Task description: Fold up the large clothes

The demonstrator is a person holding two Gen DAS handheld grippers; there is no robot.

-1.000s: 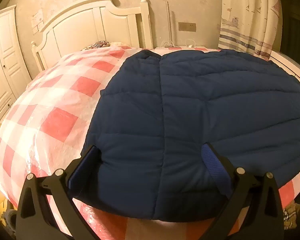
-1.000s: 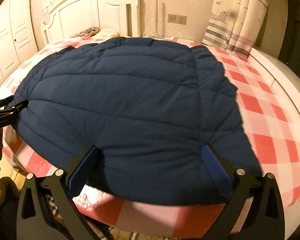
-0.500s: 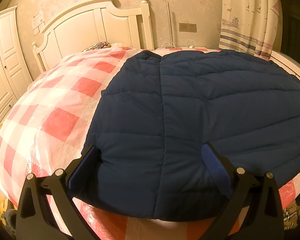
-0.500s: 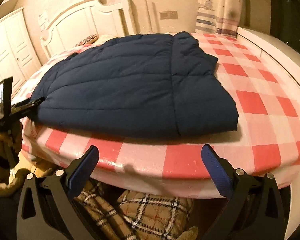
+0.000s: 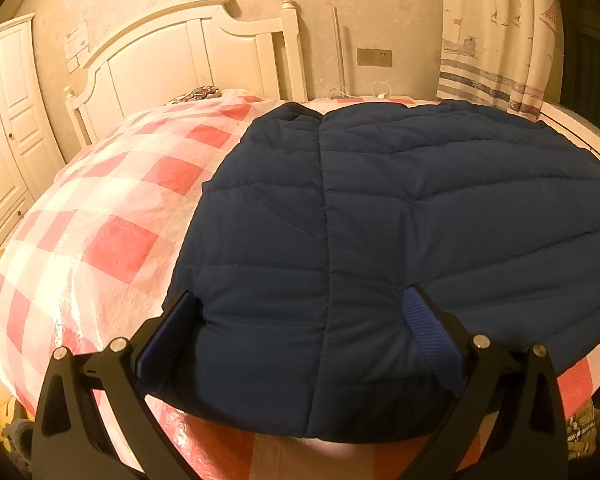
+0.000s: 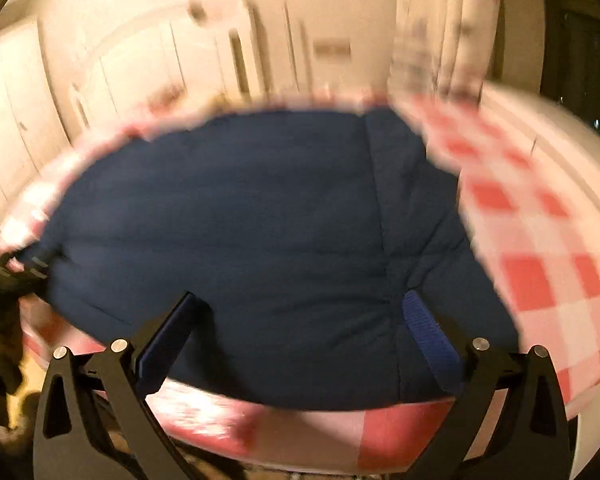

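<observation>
A large navy quilted jacket (image 5: 400,220) lies flat on the bed; it also shows, blurred, in the right wrist view (image 6: 260,220). My left gripper (image 5: 300,320) is open, its blue pads pressed onto the jacket's near left hem. My right gripper (image 6: 300,320) is open, its fingers over the jacket's near right hem. The left gripper also shows at the left edge of the right wrist view (image 6: 16,268), at the jacket's left corner.
The bed carries a red-and-white checked cover (image 5: 112,220) under shiny plastic. A white headboard (image 5: 188,52) stands at the far end, a white wardrobe (image 5: 4,128) at the left, and a curtain (image 5: 496,32) at the far right.
The right gripper pulled back off the jacket, then moved forward again over its near right hem, still moving and blurred. The left gripper has stayed on the left hem.
</observation>
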